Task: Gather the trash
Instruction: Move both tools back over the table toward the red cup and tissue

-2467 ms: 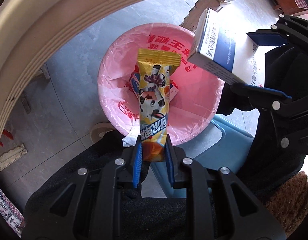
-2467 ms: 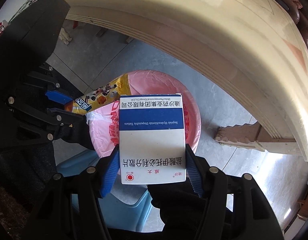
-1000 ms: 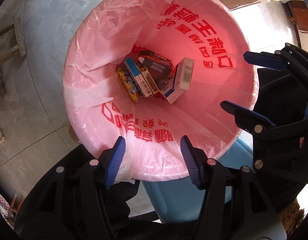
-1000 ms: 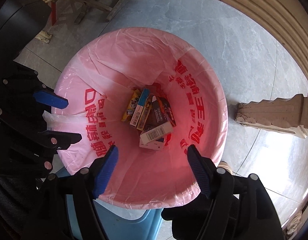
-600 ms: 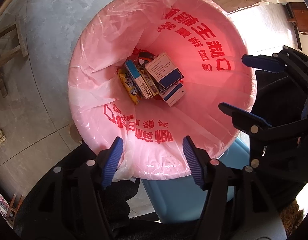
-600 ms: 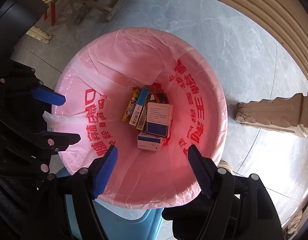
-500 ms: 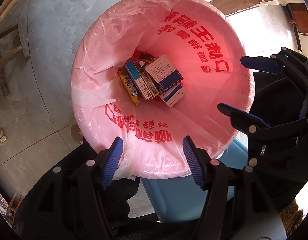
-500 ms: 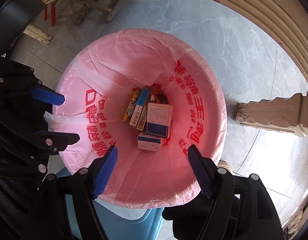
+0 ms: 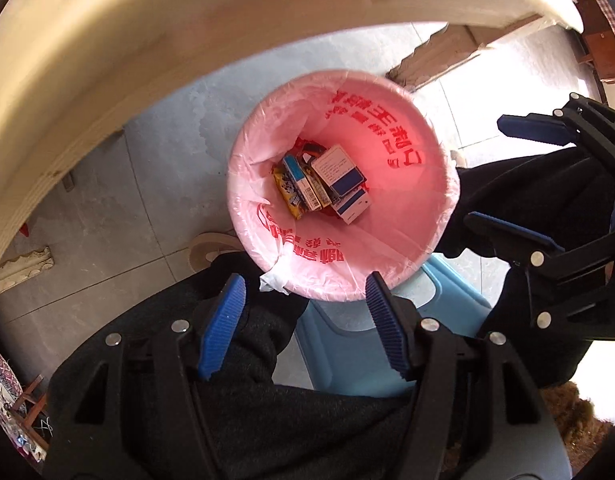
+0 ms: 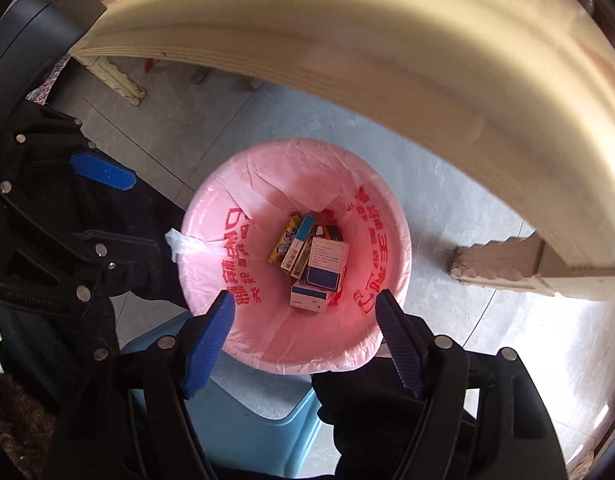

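A round bin lined with a pink bag printed in red characters was seen from above on a grey tiled floor, beside the curved cream edge of a table. At the bottom of the liner a small heap of trash was gathered: a white-and-blue medicine box lay uppermost, a second blue-and-white box was partly tucked under it, a narrow box with a barcode stood on edge next to them, and a yellow snack wrapper was pressed against the liner on the far side of that. Darker packets beneath could not be told apart. The left gripper was held over the near rim with its blue pads spread wide and nothing between them. The right gripper was likewise parted and empty above the rim. A light blue stool was seen just beside the bin, under both tools.
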A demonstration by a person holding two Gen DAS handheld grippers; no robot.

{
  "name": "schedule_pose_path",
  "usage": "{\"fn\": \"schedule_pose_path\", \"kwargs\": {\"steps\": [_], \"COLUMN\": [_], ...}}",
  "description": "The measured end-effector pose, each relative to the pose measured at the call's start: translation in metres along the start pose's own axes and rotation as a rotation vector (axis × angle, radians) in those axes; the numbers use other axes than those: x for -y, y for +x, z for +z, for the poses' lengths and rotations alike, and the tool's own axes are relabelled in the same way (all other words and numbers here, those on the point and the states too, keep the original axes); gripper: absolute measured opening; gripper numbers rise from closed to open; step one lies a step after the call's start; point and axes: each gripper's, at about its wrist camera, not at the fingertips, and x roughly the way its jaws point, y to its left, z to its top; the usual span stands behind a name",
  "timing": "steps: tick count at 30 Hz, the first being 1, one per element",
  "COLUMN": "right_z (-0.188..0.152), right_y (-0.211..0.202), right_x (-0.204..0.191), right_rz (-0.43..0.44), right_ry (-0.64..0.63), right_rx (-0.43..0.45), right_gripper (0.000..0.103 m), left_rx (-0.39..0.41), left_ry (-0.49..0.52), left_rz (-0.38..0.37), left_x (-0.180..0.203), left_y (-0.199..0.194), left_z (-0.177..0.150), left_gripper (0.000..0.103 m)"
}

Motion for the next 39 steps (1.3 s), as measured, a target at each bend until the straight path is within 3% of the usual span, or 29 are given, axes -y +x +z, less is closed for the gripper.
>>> {"fn": "schedule_pose_path", "kwargs": {"steps": [8,14,17,22,27,39], "right_z": [0.054,0.090,0.105,0.129,0.150,0.184], "right_y": [-0.145,-0.213,-0.233,-0.242,-0.232,-0.174], "right_x": [0.024,0.044,0.056,0.078,0.103,0.133], "right_rz": [-0.055,-0.138,-0.163,-0.181,-0.174,-0.133], "right_ry": [-0.052,-0.082,-0.087,-0.089,-0.071,-0.093], "right_rx": [0.248,0.375,0.409,0.433,0.414,0.341], "right_gripper": [0.089,0.091,0.091,0.091,0.091,0.091], "left_rx": [0.306,0.391,0.428,0.410,0.334,0.287], "left_ry": [-0.048,-0.027,-0.024,-0.007,-0.022,-0.026], "left_rz": [0.098,0.101,0.166,0.163,0.126,0.086], "left_x": [-0.002,0.008,0.012,0.009,-0.003,-0.012], "left_y": [-0.166,-0.241,-0.262,-0.256,-0.233,-0.202], "left_z": [0.010,0.033,0.046,0.072,0.102,0.155], "left_gripper": [0.068,0.069,0.069,0.072,0.072,0.072]}}
